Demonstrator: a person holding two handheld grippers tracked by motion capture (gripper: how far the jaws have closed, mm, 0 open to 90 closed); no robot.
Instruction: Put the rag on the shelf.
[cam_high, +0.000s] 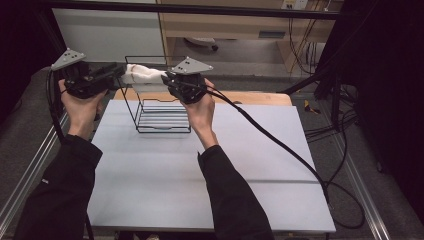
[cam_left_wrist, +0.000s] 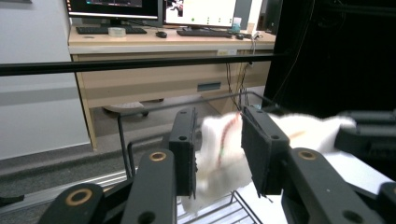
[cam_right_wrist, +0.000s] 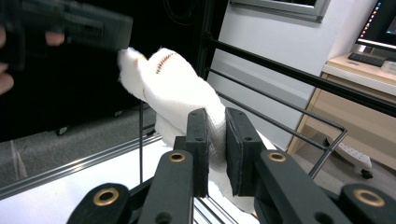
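A white cloth with red stitching hangs stretched between my two grippers, above a black wire rack on the grey table. The left gripper is at the cloth's left end. In the left gripper view the cloth sits loosely between the parted jaws of the left gripper, with a gap at one pad. The right gripper is at the other end. In the right gripper view the right gripper has its jaws pinched on a fold of the cloth.
The rack's thin wires rise just under and behind the cloth. A thick cable trails from the right gripper across the table to its right edge. A wooden desk with monitors stands beyond a black frame bar.
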